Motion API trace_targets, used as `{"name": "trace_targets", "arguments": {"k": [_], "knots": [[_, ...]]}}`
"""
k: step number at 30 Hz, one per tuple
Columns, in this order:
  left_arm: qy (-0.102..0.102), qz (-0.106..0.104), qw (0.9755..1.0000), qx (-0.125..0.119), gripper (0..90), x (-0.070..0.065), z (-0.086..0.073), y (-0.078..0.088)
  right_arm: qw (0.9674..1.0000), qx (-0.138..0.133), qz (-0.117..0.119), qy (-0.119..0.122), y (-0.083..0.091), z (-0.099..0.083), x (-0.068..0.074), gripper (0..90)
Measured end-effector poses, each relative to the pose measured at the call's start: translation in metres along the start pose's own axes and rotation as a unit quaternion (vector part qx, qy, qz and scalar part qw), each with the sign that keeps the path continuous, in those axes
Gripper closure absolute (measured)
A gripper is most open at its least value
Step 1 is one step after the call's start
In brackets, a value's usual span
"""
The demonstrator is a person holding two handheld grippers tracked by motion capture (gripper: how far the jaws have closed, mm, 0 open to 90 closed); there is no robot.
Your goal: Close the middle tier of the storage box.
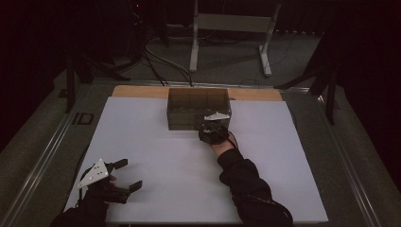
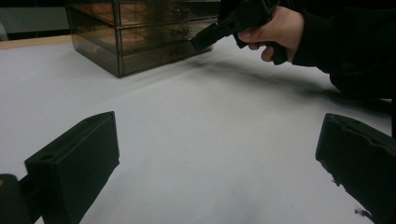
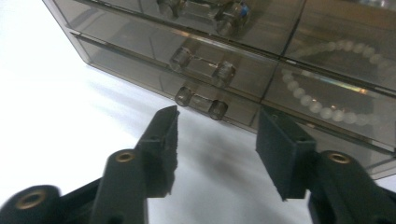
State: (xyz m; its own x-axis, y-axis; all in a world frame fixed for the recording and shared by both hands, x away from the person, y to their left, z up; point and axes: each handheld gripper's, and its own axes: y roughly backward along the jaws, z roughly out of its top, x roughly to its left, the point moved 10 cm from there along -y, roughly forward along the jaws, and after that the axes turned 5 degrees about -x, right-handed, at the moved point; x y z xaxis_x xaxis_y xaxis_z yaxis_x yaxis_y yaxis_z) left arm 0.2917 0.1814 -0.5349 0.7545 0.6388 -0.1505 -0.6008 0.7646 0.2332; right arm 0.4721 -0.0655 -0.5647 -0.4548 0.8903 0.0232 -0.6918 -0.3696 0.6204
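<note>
A smoky see-through drawer box [image 1: 198, 108] stands at the back middle of the white mat. My right gripper [image 1: 211, 127] is right at its front face, open. In the right gripper view the jaws [image 3: 217, 135] stand apart just short of the lowest drawer's clear bar handle [image 3: 201, 101], with nothing between them. A second handle [image 3: 203, 65] sits one drawer up. A string of pale beads [image 3: 322, 107] lies in a drawer to the right. My left gripper [image 1: 130, 174] rests near the front left of the mat, wide open and empty [image 2: 217, 154], far from the box [image 2: 140, 32].
The white mat [image 1: 156, 156] covers a wooden table, with its edge close by the left gripper. A person's dark sleeve [image 1: 246, 184] crosses the mat's right half. Behind the table are a white stand's legs [image 1: 229, 28] and floor cables [image 1: 161, 61].
</note>
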Motion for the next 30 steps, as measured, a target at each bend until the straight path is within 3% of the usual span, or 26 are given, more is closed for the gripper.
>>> {"name": "trace_targets", "arguments": {"k": [6, 16, 24, 30], "knots": [[0.001, 0.0, 1.0, 0.0, 1.0, 0.0, 0.0, 0.0, 1.0, 0.0, 0.006, 0.0, 0.003, 0.001, 0.005, 37.0], [0.004, -0.008, 1.0, -0.001, 1.0, 0.002, 0.0, -0.004, 0.9989, 0.019, 0.039, -0.02, 0.001, -0.001, 0.018, 2.9], [0.01, -0.003, 0.9999, -0.006, 1.0, 0.005, 0.0, 0.0, 0.9985, 0.024, 0.048, -0.014, 0.003, 0.003, 0.025, 0.0], [0.008, -0.004, 1.0, -0.004, 1.0, 0.004, 0.0, -0.001, 0.9978, 0.005, 0.066, 0.001, 0.007, 0.009, 0.034, 0.0]]}}
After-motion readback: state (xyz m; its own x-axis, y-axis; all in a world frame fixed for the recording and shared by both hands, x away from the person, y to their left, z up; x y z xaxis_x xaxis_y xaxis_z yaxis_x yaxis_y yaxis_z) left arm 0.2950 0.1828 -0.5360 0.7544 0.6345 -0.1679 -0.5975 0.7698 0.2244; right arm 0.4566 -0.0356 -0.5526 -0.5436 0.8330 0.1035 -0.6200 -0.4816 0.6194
